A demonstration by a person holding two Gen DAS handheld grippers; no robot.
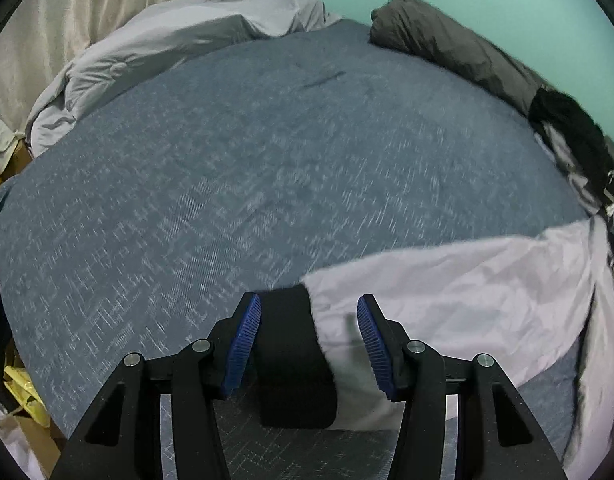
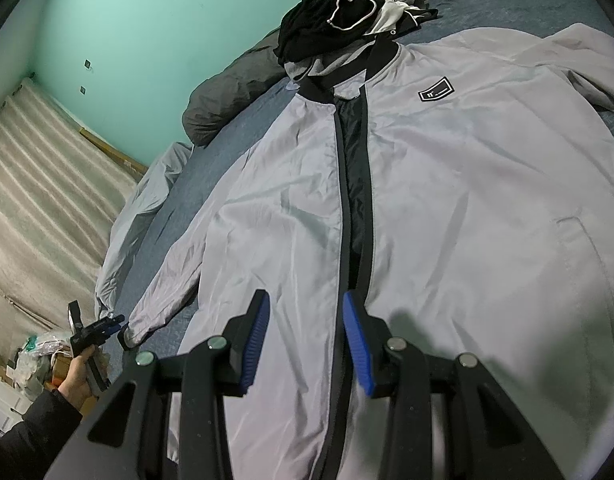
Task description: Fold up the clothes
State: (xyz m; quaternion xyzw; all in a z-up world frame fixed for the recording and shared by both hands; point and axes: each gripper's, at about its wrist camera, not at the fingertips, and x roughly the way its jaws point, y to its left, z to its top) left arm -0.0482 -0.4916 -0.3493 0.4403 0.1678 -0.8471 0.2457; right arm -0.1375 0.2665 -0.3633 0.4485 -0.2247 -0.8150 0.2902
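The left claw tilts down, jaws apart, straddling the black cuff without pinching. The right claw hovers released above the jacket, spread flat on the bed, bare toward its far-left edge.

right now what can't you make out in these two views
- Left wrist view: whether the left hand-held gripper pinches the pale grey zip-up jacket's black ribbed cuff; motion blur softens it.
- Right wrist view: the jacket's hem, hidden behind the right hand-held gripper.
- The black rectangular chest patch lettering: too small.
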